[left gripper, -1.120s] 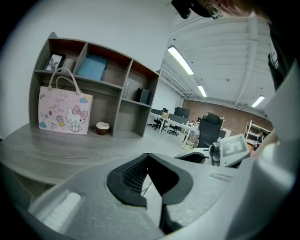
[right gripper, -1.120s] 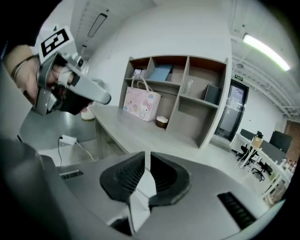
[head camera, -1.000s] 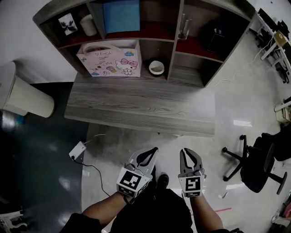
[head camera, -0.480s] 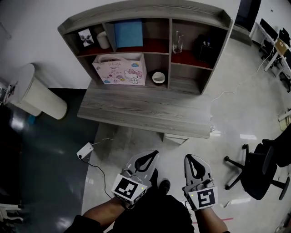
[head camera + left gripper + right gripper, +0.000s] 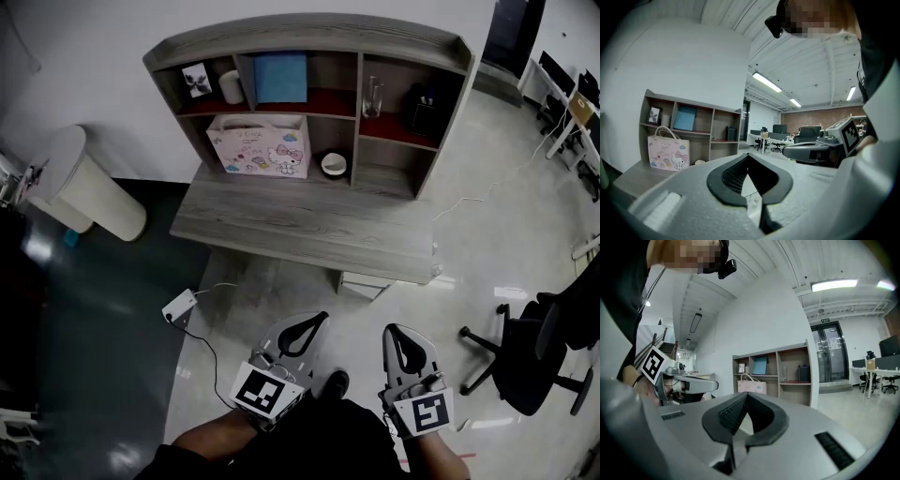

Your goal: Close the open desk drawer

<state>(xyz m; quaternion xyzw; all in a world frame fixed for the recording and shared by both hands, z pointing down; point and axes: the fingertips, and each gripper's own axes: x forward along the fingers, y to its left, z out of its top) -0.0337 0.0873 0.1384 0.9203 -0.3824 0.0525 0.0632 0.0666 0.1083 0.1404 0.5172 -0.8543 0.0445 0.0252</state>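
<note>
The grey wooden desk [image 5: 309, 234] with its shelf unit [image 5: 319, 84] stands ahead of me. A pale drawer unit [image 5: 364, 284] peeks out under the desk's front edge; how far it stands out I cannot tell. My left gripper [image 5: 320, 318] is held low near my body, well short of the desk, shut with nothing in it. Beside it, my right gripper [image 5: 390, 329] is also shut and empty. The left gripper view shows its tips [image 5: 748, 154] meeting, pointed level at the desk. In the right gripper view the tips [image 5: 746, 393] touch too.
A white bin [image 5: 89, 192] stands left of the desk. A power strip [image 5: 178, 305] with a cable lies on the floor. A black office chair [image 5: 539, 347] is at the right. On the desk are a pink bag [image 5: 261, 146] and a bowl [image 5: 333, 164].
The view has lifted and drawn back, so the desk looks farther off. Both grippers have risen and now sit lower in the picture, close to my body. The pale drawer unit has come into sight.
</note>
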